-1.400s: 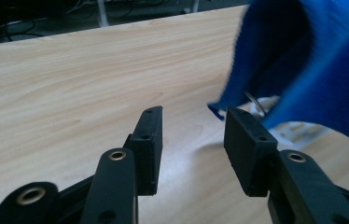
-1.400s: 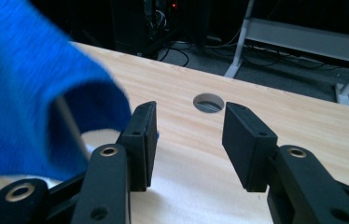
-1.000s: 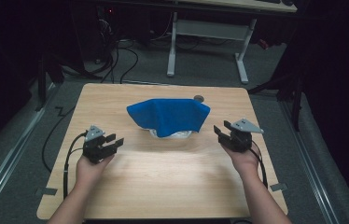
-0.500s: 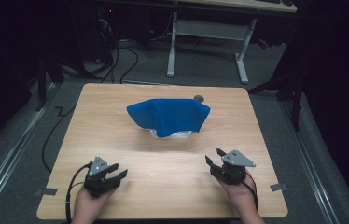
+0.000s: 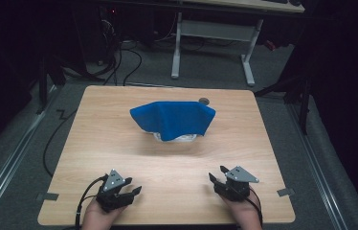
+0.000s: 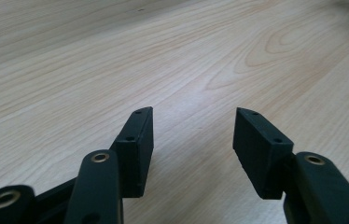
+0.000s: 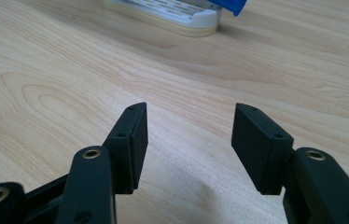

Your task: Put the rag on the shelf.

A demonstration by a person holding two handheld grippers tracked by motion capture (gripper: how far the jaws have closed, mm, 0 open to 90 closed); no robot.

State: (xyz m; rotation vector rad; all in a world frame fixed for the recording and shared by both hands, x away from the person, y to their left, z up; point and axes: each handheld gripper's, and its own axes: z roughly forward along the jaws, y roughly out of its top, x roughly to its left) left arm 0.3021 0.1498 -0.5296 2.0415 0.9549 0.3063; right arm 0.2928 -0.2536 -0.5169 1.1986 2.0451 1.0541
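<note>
Cloth: blue cloth (image 5: 173,119) draped over a white tray (image 7: 172,14), possibly slotted, mid-table (image 5: 119,143).
Left gripper (image 5: 130,189): near-left of the cloth, jaws apart, empty.
Right gripper (image 5: 218,175): near-right of it, jaws apart, empty.

A light wooden table (image 5: 119,139) carries a white slotted tray (image 5: 176,138) draped by a blue cloth (image 5: 173,118).

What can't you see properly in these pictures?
- High view: the blue cloth covers most of the white slotted tray, so anything in it is hidden.
- High view: the small dark round thing is too small to name.
- Right gripper view: the top edge cuts off the tray and the cloth.
</note>
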